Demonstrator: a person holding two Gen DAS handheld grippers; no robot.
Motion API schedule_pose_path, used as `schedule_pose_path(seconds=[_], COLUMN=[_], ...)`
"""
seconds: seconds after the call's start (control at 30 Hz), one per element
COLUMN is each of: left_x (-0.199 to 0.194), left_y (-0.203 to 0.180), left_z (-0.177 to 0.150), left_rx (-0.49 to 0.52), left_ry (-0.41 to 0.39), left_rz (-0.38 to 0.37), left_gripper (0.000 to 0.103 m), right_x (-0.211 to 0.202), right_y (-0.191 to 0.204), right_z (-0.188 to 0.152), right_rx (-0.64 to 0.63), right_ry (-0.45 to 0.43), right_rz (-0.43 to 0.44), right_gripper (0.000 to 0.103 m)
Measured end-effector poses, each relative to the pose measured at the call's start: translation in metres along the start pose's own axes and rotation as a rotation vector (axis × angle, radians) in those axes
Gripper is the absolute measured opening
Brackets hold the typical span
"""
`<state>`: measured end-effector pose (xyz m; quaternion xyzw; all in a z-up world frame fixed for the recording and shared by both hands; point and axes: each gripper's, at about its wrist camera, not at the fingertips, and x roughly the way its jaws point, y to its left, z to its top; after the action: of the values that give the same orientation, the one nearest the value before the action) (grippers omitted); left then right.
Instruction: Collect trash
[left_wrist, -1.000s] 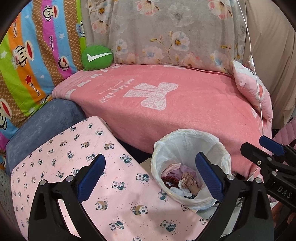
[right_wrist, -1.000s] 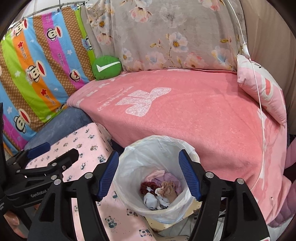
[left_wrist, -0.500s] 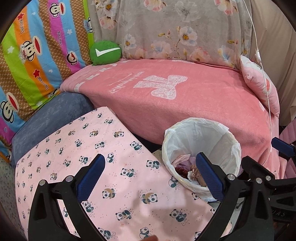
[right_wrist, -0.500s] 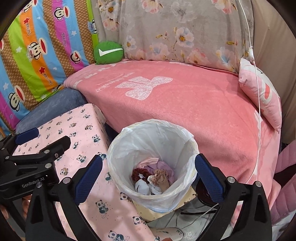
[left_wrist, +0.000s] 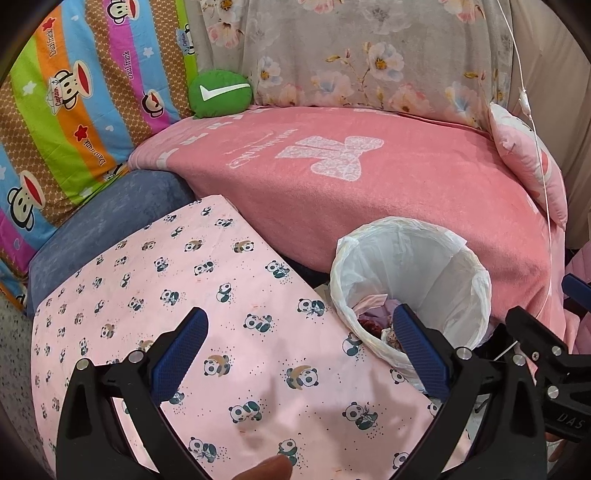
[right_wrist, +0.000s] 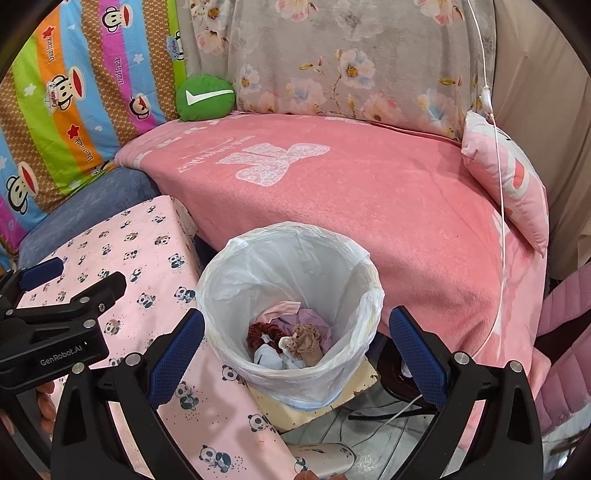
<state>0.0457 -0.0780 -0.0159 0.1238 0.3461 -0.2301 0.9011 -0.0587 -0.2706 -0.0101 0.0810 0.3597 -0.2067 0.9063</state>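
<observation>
A small bin with a white plastic liner (right_wrist: 291, 291) stands on the floor between the pink sofa and a panda-print table. In it lie several scraps of trash (right_wrist: 291, 339): a red scrunchie, a tan wad, white and purple pieces. The bin also shows in the left wrist view (left_wrist: 410, 280). My right gripper (right_wrist: 295, 354) is open and empty, held above the bin's near rim. My left gripper (left_wrist: 299, 354) is open and empty above the panda-print cloth (left_wrist: 229, 295), left of the bin.
A pink blanket (right_wrist: 351, 184) covers the sofa, with a green cushion (right_wrist: 205, 98) at the back and a pink pillow (right_wrist: 509, 177) at right. A white cable (right_wrist: 498, 206) hangs over the pillow. A blue-grey cushion (left_wrist: 110, 221) lies left of the table. Cables and a board lie under the bin.
Both grippers have drawn back and up from the bin. The right gripper's jaws opened wider between the earliest frame and now. The trash in the bin has not moved.
</observation>
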Motion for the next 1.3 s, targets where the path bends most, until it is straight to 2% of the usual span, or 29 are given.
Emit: schedule_pose_path(seconds=[0.73,1.3], left_x=[0.004,0.002], left_y=[-0.008,-0.016], left_z=[-0.009,-0.012], left_rx=[-0.012,-0.001], left_ry=[0.033,0.031], left_rz=[0.05,0.034], left_gripper=[0.096,0.096], right_x=[0.002,0.005], right_y=[-0.005,-0.013], right_z=[-0.01,-0.013], right_rx=[-0.007,0.004], right_ry=[0.022,0.029], right_rz=[-0.035,-0.043], right_gripper=[0.099,0.099])
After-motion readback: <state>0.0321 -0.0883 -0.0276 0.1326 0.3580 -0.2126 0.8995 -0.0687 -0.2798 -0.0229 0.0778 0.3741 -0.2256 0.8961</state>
